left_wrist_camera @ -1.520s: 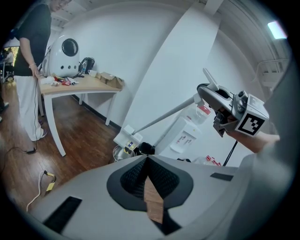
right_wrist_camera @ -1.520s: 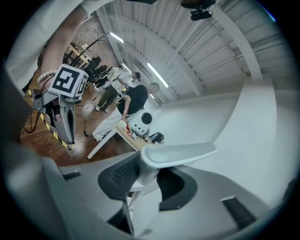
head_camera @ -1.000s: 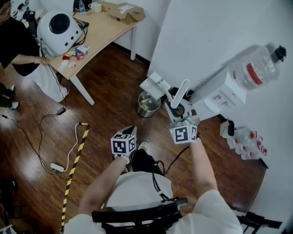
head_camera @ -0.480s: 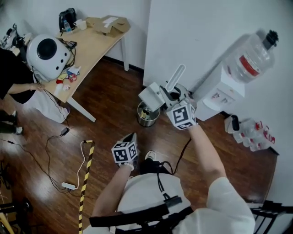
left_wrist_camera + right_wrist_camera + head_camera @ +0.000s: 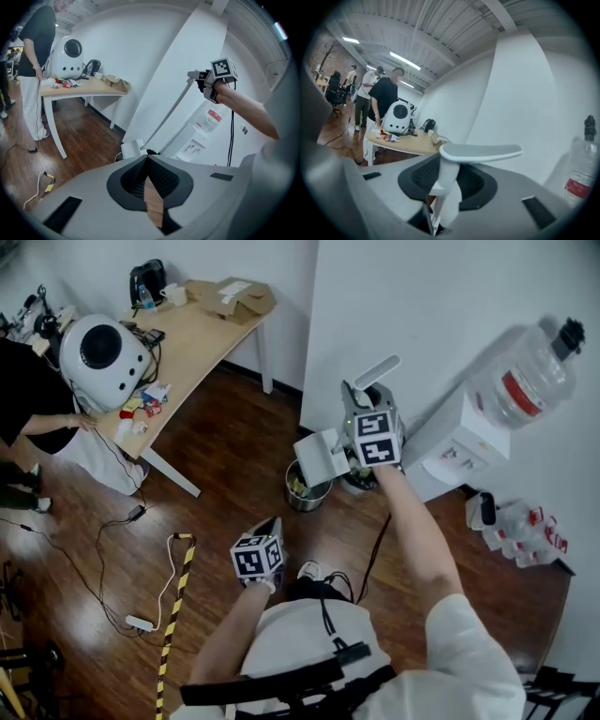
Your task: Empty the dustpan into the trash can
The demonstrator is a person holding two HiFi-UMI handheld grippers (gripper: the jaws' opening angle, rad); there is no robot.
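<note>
Dustpan (image 5: 322, 456), light stiff plastic prone to swinging near the trash can (image 5: 302, 491), is best held by its long handle (image 5: 480, 151), where the right gripper (image 5: 446, 180) jaws clamp; left gripper (image 5: 146, 158) jaws closed, empty.

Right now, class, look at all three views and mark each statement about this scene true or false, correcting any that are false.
1. The right gripper is shut on the dustpan handle. True.
2. The left gripper holds a brush. False: its jaws are together with nothing between them.
3. The trash can stands on the wooden floor. True.
4. The dustpan lies flat on the floor. False: it hangs from its handle, and in the head view it overlaps the trash can's edge.
</note>
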